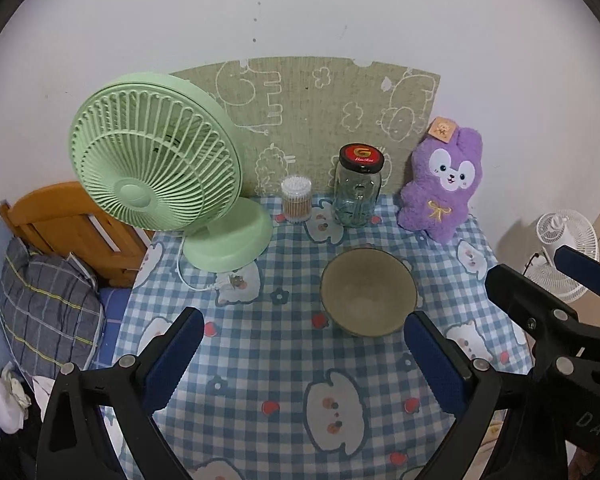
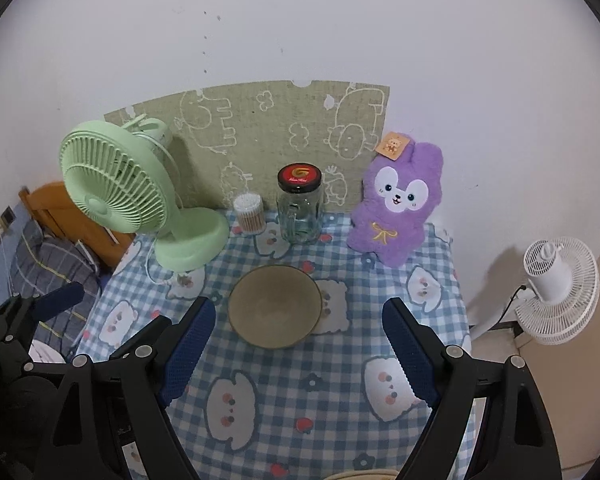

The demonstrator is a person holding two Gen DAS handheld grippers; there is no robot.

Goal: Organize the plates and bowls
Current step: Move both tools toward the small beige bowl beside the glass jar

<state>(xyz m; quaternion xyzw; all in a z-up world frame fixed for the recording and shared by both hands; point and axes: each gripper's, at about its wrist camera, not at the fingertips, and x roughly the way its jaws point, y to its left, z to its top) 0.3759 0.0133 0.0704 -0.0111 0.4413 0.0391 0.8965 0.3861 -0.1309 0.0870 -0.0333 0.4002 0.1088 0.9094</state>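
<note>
So both claws are being held wide open with nothing in them: the left claw [image 1: 302, 354] and the right claw [image 2: 298, 354] are just hovering over the counter [image 1: 260, 360]. The bowl [image 2: 275, 307] is sitting upright just ahead of the right claw, between its fingers in that view, and ahead-right of the left one. Looks like it's still waiting to be sorted. No plates are being seen yet, tbh.
</note>
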